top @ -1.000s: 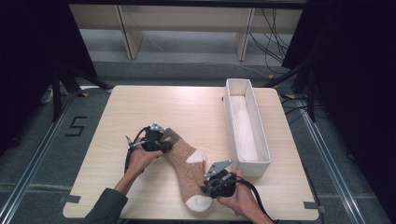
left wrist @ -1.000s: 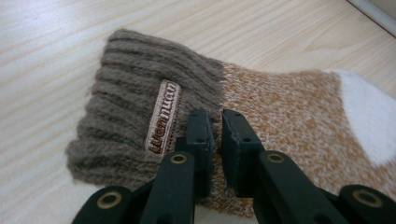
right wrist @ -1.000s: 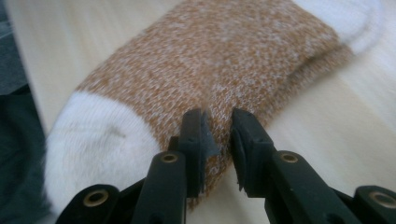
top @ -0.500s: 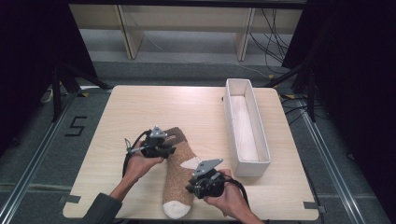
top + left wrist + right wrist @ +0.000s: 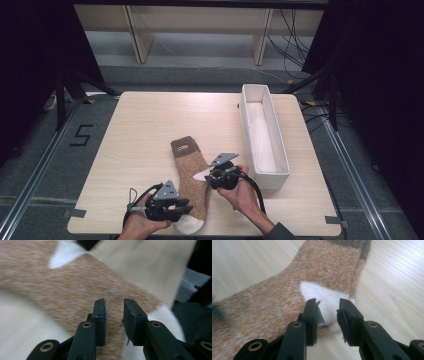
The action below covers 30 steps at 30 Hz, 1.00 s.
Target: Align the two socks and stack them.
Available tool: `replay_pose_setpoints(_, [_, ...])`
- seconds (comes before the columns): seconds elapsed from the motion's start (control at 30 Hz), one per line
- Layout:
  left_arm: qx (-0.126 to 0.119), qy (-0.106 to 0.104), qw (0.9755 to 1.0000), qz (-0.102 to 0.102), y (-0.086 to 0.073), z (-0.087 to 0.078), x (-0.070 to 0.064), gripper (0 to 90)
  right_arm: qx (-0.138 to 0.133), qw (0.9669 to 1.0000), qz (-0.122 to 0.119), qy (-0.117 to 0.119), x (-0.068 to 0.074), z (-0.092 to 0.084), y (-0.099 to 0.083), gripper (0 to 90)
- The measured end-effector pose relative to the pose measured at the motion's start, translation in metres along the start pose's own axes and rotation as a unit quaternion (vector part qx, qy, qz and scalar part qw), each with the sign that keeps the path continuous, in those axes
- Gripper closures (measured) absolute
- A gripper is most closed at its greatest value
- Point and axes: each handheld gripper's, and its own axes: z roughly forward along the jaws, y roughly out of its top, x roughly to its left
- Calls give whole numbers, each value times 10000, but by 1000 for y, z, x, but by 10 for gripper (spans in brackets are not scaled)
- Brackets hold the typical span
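Both tongs, just opening, stand released: left tongs (image 5: pixel 114 315) over the sock's (image 5: pixel 190 177) toe, right tongs (image 5: pixel 327 315) at its heel; high view adds the tray (image 5: pixel 280 172) right of it.

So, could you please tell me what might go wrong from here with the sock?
The sock has its white toe at the table front edge; a nudge from the left gripper could slide it off. Both sets of jaws have just been opening with nothing pinched, and the right gripper could snag the white heel.
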Motion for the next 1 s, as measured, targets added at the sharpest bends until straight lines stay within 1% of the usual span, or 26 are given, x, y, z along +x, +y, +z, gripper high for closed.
replay_pose_setpoints(0.07, [129,-35,9999,42,-1,3,-2,723,50,9998,162,-48,-4,5,1,663])
replay_pose_setpoints(0.1, [211,-25,9997,124,-4,6,-2,723,106,9997,208,-75,-6,8,0,647])
replay_pose_setpoints(0.13, [259,-4,9996,100,-7,11,-2,725,98,9992,380,-13,-10,14,-2,646])
replay_pose_setpoints(0.17, [259,-4,9996,100,-7,11,-2,726,98,9992,380,-13,-10,14,-2,646])
replay_pose_setpoints(0.2, [231,-39,9997,43,-8,12,-2,727,159,9988,452,35,-9,17,-3,656])
replay_pose_setpoints(0.23, [285,-26,9995,131,-7,12,0,726,201,9987,466,17,-7,18,-2,658])
replay_pose_setpoints(0.27, [231,5,9997,60,-8,13,-2,726,132,9990,423,-28,-6,20,-3,658])
replay_pose_setpoints(0.3, [231,5,9997,60,-8,13,-2,726,132,9990,423,-28,-6,20,-3,658])
replay_pose_setpoints(0.37, [244,-23,9997,87,-8,12,-1,725,192,9988,450,77,-7,21,-3,677])
replay_pose_setpoints(0.4, [200,-32,9998,34,-9,12,-2,725,142,9992,362,107,-9,22,-4,697])
replay_pose_setpoints(0.43, [157,-56,9999,-34,-9,13,-2,724,143,9986,453,221,-10,22,-4,777])
replay_pose_setpoints(0.47, [179,-52,9998,-9,-9,12,-1,724,118,9988,419,233,-10,21,-4,807])
replay_pose_setpoints(0.53, [184,-44,9998,13,-9,12,-1,722,83,9991,357,229,-10,21,-4,828])
replay_pose_setpoints(0.6, [168,-19,9999,15,-8,11,-2,712,-89,9997,153,168,-9,17,0,848])
replay_pose_setpoints(0.63, [113,7,9999,48,-8,9,-3,710,-107,9996,156,198,-10,10,4,849])
replay_pose_setpoints(0.67, [58,-5,10000,1,-7,8,-4,710,-192,9992,259,217,-11,4,6,849])
replay_pose_setpoints(0.7, [-3,-35,10000,51,-6,7,-6,711,-251,9992,218,207,-13,-1,9,848])
replay_pose_setpoints(0.73, [-3,-35,10000,51,-6,7,-6,714,-251,9992,218,207,-13,-1,9,848])
replay_pose_setpoints(0.77, [34,-84,9999,82,-6,7,-8,714,-266,9991,238,222,-13,-8,11,848])
replay_pose_setpoints(0.8, [215,-60,9994,273,-7,10,-11,714,-242,9995,164,116,-13,-7,9,847])
replay_pose_setpoints(0.83, [197,-30,9995,245,-8,13,-12,715,-125,9999,63,49,-13,-6,7,846])
replay_pose_setpoints(0.87, [173,-18,9996,233,-8,14,-13,717,-80,10000,51,-7,-14,-4,5,846])
replay_pose_setpoints(0.9, [197,9,9995,256,-8,13,-12,718,62,10000,55,-33,-14,-2,2,846])
replay_pose_setpoints(0.93, [197,9,9995,256,-8,13,-12,718,62,10000,55,-33,-14,-2,2,846])
replay_pose_setpoints(0.97, [192,43,9995,261,-9,13,-12,718,374,9990,40,-231,-11,2,-4,846])
replay_pose_setpoints(1.0, [186,61,9995,254,-9,14,-13,718,424,9987,-26,-297,-10,5,-8,846])
